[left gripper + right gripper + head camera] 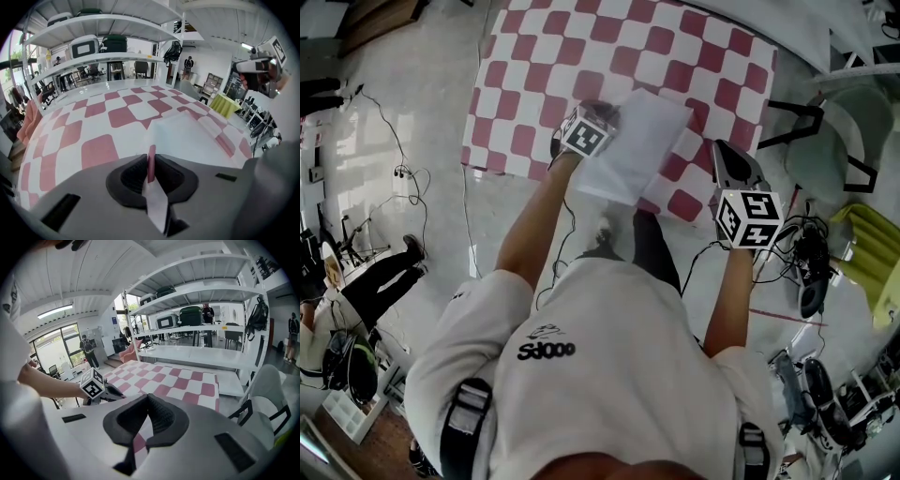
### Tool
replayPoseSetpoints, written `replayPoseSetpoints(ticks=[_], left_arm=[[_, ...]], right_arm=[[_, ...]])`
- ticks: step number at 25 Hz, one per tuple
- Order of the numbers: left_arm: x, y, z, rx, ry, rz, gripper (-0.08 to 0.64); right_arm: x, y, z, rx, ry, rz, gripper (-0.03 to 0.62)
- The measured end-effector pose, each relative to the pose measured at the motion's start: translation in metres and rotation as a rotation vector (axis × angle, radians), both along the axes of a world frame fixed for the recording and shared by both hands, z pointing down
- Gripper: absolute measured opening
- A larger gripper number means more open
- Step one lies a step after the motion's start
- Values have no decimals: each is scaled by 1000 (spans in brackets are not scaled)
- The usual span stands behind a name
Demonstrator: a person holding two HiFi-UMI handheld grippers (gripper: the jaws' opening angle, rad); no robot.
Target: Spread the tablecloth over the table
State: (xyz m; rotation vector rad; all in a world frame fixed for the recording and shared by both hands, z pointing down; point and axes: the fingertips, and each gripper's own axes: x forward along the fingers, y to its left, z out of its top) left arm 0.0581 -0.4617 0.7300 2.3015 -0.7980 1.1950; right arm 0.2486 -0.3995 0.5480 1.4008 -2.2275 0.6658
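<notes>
While a flap [633, 141] of the tablecloth [609, 56] is pinched by the left gripper [150, 163] and the right gripper [147, 401] is pressed together, spreading is judged unfinished; the flap must next be pulled flat.

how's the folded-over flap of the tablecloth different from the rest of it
The flap shows a plain white underside; the rest of the tablecloth shows red and white checks. The flap is folded back over the checks beside the left gripper, which pinches cloth; the rest lies flat. Both are one cloth.
</notes>
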Motion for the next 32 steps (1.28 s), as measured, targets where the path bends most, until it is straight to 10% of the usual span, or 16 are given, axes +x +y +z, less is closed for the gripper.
replayPoseSetpoints(ticks=[10,32], left_arm=[[-10,15,-30,-3,56,-72,34],[-29,154,-105,44,266,77,34]], right_arm=[[2,32,-15,22,-10,30,21],[-20,149,-60,101,-29,113,21]])
